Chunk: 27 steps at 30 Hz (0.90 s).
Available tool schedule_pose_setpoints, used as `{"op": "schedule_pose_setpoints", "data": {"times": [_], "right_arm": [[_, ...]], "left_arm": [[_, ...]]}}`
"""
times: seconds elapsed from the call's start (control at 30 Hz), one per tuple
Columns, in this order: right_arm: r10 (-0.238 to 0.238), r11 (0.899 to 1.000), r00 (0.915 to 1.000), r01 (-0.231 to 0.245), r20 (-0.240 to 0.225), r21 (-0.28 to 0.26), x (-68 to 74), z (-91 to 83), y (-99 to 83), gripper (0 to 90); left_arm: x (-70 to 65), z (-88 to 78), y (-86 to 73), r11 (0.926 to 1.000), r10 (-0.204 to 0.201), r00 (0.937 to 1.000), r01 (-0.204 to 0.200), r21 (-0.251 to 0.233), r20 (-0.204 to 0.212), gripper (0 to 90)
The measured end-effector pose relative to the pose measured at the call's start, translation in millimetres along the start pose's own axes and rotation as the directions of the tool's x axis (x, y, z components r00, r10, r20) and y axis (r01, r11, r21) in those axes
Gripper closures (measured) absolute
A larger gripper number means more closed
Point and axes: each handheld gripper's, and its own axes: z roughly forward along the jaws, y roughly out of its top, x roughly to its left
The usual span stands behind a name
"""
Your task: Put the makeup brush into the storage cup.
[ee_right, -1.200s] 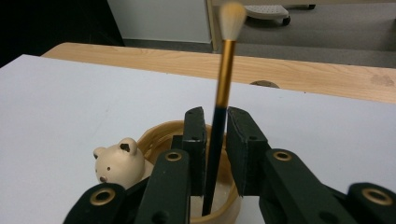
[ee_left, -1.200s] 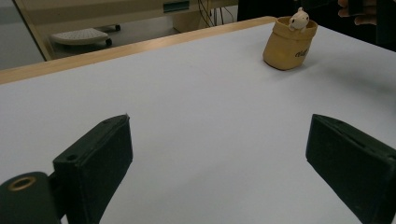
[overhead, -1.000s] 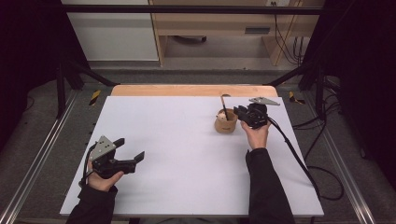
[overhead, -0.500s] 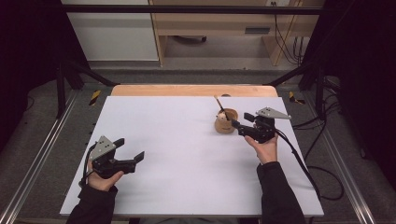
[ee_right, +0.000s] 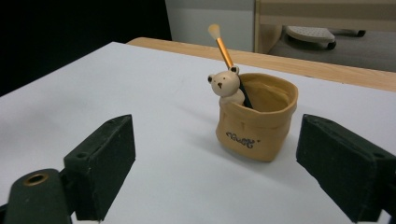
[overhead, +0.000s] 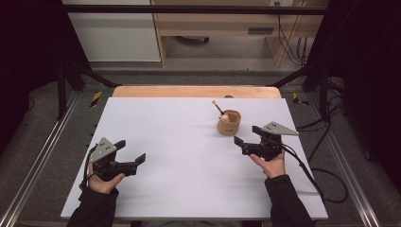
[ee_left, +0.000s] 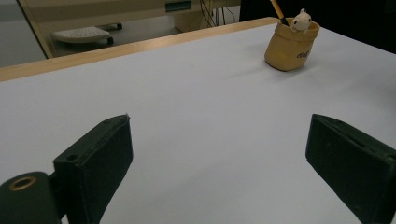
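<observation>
Tan bag-shaped pot (overhead: 229, 123) with a bear figure and a leaning brush (overhead: 217, 107), upright toward the white table's (overhead: 179, 156) far right, right gripper (overhead: 246, 142) just beside the pot, jaws just opened and empty, left gripper (overhead: 130, 153) well apart from the pot, jaws apart, empty

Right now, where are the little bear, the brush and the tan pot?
little bear (ee_right: 225, 85), right gripper view, on its face.
brush (ee_right: 224, 46), right gripper view, on the orange handle below the bristles.
tan pot (ee_right: 254, 130), right gripper view, on its front wall above the lettering.

Left gripper (overhead: 131, 152) open, right gripper (overhead: 247, 135) opening — empty
</observation>
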Motion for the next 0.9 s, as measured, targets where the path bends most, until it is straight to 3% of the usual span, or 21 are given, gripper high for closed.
{"op": "schedule_pose_setpoints", "data": {"times": [0.2, 0.4, 0.53, 0.9], "right_arm": [[-0.039, 0.999, 0.9992, 0.039, -0.001, 0.013, 7.2, -10.8, -8.5, 3.5], [-0.036, 0.999, 0.999, 0.036, -0.026, 0.003, 14.2, -22.3, -13.6, 2.9], [-0.011, 1.0, 0.9991, 0.011, -0.042, -0.011, 12.7, -31.4, -18.4, 3.3], [-0.013, 1.0, 0.9994, 0.012, -0.032, -0.023, 5.1, -51.0, -34.6, 3.0]], "left_arm": [[-0.8, 0.1, -0.1, 1.0, 0.001, 1.0, -0.001, -0.001, -0.002, 6.8], [-0.7, 0.6, -1.3, 1.0, 0.002, 1.0, -0.002, 0.005, 0.0, 6.6], [-0.8, -0.2, -2.2, 1.0, -0.002, 1.0, 0.002, 0.001, 0.0, 6.6], [0.6, -4.1, -5.9, 0.9999, -0.013, 0.9999, 0.013, -0.008, -0.011, 6.5]]}}
